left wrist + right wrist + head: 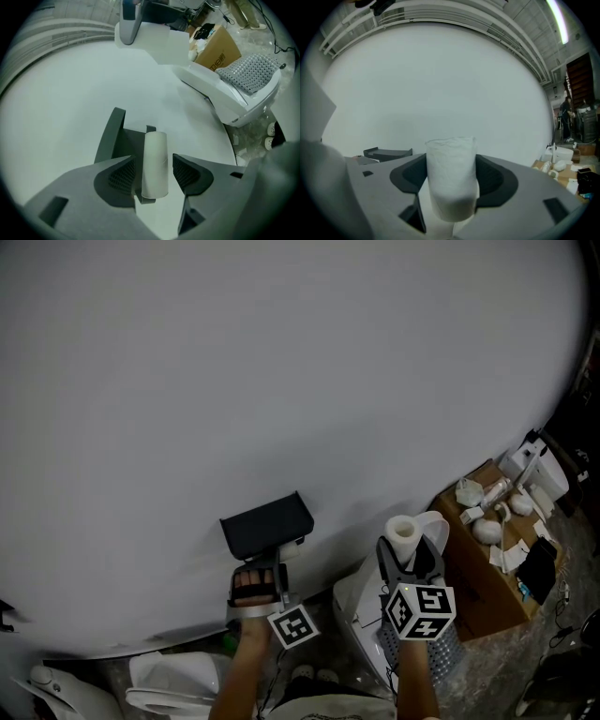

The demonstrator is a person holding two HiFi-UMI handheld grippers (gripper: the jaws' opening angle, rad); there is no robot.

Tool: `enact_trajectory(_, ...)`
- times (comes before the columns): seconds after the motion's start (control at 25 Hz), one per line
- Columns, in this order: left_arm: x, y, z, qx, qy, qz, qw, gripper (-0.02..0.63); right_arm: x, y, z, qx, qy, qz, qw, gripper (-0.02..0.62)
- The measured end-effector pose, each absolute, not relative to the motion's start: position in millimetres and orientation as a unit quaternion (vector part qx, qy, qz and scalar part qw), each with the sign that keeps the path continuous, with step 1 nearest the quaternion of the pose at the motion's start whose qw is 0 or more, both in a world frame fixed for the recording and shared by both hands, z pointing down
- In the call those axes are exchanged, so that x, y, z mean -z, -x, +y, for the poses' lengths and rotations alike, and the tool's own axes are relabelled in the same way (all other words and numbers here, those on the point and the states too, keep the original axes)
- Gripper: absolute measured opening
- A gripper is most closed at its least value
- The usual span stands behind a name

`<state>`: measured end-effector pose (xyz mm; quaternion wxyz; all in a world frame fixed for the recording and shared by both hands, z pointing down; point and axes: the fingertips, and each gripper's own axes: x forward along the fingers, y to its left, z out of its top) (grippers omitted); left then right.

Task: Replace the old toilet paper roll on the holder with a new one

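A black wall holder (266,524) is fixed to the white wall. In the left gripper view the holder (112,136) carries a bare cardboard tube (155,145), the old roll. My left gripper (154,170) is open, one jaw on either side of the tube with a small gap at each pad. In the head view the left gripper (262,565) sits just under the holder. My right gripper (452,177) is shut on the new white toilet paper roll (450,154), held upright. The new roll (405,532) and the right gripper (410,561) are to the right of the holder.
A white toilet (359,610) stands below the right gripper, seen also as the toilet (225,96) with a studded grey mat on it. A cardboard box (480,582) with white items on top stands at right. More white fixtures (159,681) lie lower left.
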<state>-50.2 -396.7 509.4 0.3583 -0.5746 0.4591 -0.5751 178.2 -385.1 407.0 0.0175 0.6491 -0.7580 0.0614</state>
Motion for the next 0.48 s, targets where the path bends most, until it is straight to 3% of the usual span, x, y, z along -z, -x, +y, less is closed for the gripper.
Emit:
enact_trajectory(0.24,-515,51,-405,0.579,0.564,0.463,0.364,0.176,-410,-192,-384,-0.064,-0.658,-0.750,0.022,0.299)
enact_trajectory(0.48,-516,36,-413,0.576,0.568,0.460,0.366,0.175,-415,-210,-383,-0.068,-0.670,-0.739,0.025,0.299)
